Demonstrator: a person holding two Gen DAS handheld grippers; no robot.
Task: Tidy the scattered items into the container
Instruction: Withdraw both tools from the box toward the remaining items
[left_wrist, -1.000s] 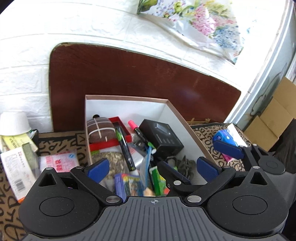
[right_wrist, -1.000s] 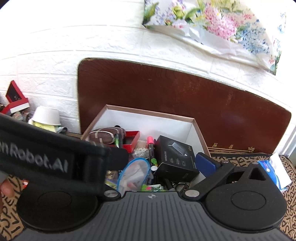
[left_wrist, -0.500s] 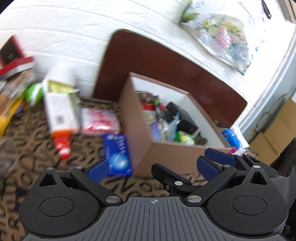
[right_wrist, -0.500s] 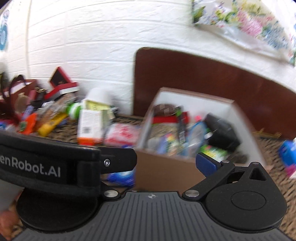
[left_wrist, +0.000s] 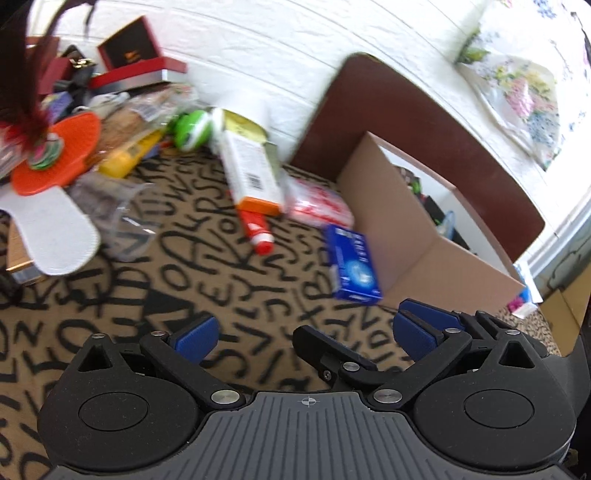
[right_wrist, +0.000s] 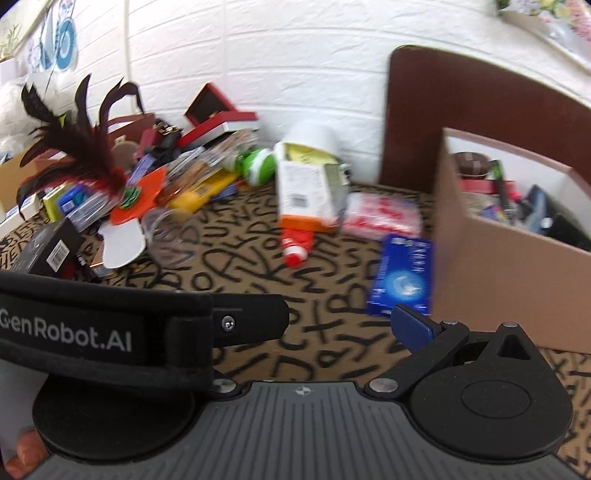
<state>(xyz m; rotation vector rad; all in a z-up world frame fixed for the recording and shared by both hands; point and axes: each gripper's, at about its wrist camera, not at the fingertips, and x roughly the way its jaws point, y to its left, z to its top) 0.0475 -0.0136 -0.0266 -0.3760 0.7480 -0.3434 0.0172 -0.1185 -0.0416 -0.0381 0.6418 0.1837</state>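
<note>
Left gripper (left_wrist: 303, 334) – jaws wide apart, nothing between them, hanging over bare patterned mat (left_wrist: 236, 295). Right gripper (right_wrist: 343, 325): one blue pad (right_wrist: 410, 326) shows, the other side is hidden behind the left gripper's strap, so I can't tell the gap; nothing seen in its hold. Cardboard box (left_wrist: 402, 221) sits far right, already part full. Blue packet (left_wrist: 352, 267) lies just beside its left wall. Loose clutter piled far left along the wall – open mat between it and the grippers.
</note>
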